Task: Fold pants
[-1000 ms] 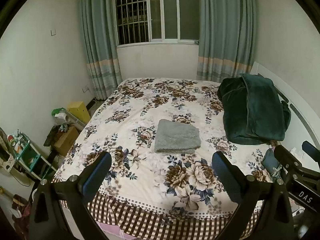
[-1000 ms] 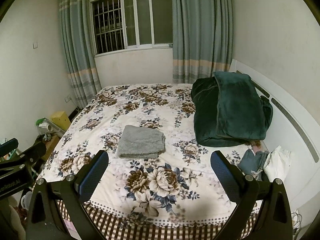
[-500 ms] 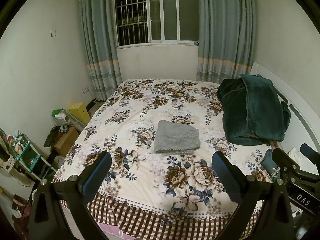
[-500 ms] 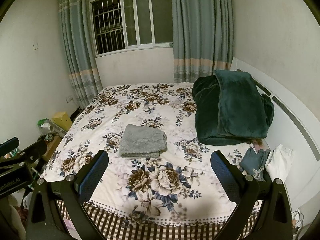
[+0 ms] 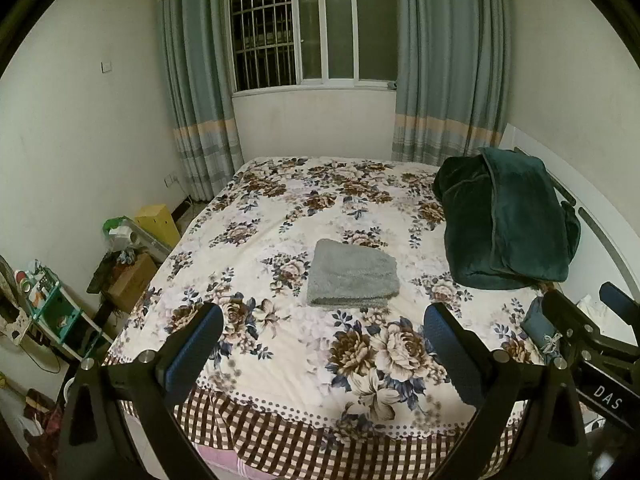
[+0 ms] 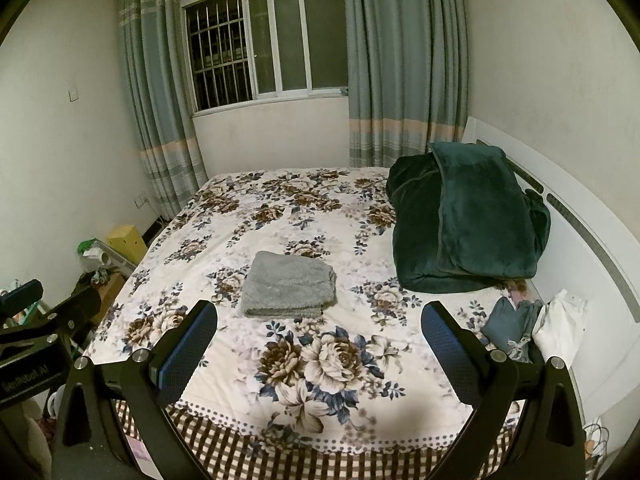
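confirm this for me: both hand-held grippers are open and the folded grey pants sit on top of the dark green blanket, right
Not quite. The folded grey pants lie on the floral bedspread, apart from the dark green blanket, as the right wrist view shows. Both the left hand-held gripper and right hand-held gripper are open.

I see a small bedroom with plain white walls. A barred window, dark outside, sits between grey-blue curtains with a pale band. A bed with a floral cover and checked hem fills the room, its white headboard along the right wall. Left of it stand a yellow box, a cardboard box and a green shelf.
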{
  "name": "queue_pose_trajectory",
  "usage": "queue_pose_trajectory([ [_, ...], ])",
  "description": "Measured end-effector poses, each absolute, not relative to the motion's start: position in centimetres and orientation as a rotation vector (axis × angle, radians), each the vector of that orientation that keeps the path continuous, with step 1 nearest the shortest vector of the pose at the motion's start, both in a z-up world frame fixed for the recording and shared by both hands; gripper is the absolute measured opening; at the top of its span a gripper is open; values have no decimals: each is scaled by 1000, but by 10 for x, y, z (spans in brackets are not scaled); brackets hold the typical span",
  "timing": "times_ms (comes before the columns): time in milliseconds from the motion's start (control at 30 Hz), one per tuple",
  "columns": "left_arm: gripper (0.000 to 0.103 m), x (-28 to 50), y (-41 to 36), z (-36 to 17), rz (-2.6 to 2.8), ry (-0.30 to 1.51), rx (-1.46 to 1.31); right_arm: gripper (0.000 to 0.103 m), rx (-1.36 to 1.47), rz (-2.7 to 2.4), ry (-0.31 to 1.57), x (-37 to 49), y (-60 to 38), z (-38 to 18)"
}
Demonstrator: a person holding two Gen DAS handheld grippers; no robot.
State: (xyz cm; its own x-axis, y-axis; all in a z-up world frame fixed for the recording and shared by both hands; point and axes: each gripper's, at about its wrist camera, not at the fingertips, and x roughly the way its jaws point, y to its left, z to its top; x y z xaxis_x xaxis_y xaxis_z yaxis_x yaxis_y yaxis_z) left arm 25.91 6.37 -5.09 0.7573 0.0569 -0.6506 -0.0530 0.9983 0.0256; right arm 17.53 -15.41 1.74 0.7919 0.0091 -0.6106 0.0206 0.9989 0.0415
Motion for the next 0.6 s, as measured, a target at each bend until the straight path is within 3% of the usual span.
queue_pose_trajectory([
  [600,103,258,67,-50,61,708,0,103,49,-12,654,174,-148,17],
])
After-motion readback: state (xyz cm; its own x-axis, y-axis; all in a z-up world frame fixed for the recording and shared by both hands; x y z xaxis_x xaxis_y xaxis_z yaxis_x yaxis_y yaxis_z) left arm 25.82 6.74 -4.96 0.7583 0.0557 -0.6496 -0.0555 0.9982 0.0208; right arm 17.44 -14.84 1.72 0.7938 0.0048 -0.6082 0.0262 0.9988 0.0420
